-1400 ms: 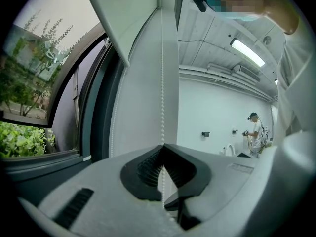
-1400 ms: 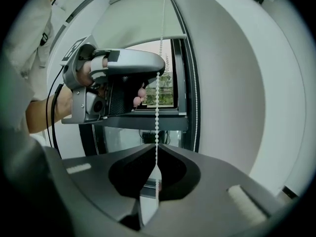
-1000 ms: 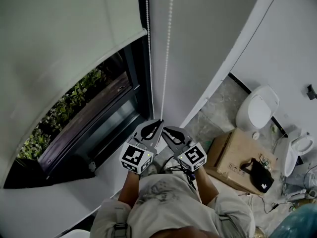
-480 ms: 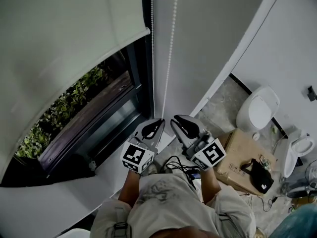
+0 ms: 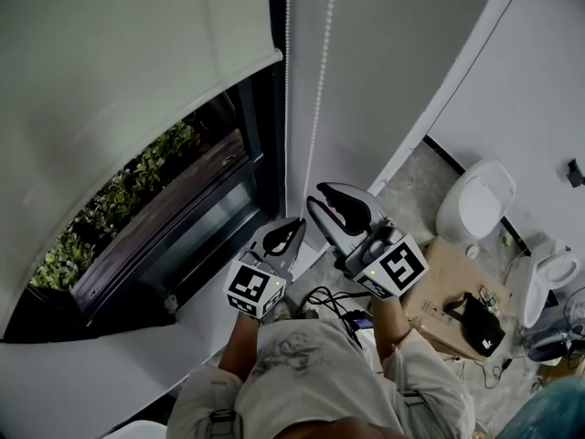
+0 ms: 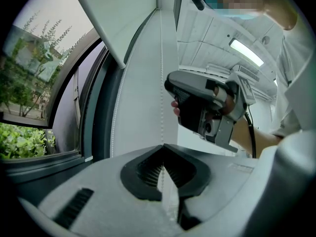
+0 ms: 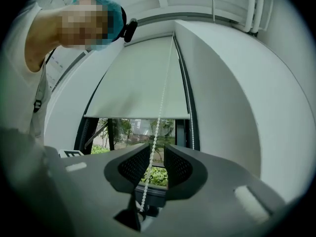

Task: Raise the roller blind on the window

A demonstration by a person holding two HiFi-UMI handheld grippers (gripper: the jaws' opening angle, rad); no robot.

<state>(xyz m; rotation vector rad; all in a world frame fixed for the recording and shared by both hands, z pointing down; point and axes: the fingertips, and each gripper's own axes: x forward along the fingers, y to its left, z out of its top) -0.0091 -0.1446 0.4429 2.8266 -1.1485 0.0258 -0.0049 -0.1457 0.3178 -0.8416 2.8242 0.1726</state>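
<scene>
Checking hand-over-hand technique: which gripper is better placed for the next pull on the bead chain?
Likely right. The right gripper sits higher, jaws apart with the bead chain between them, ready to close and pull. The left gripper is lower, shut on the chain.

Roller blind plain off-white; bead chain between the right gripper fingers white. Finger pads black and ribbed, marker cubes black-and-white squares. Window frame dark grey, foliage past the fingers green.
</scene>
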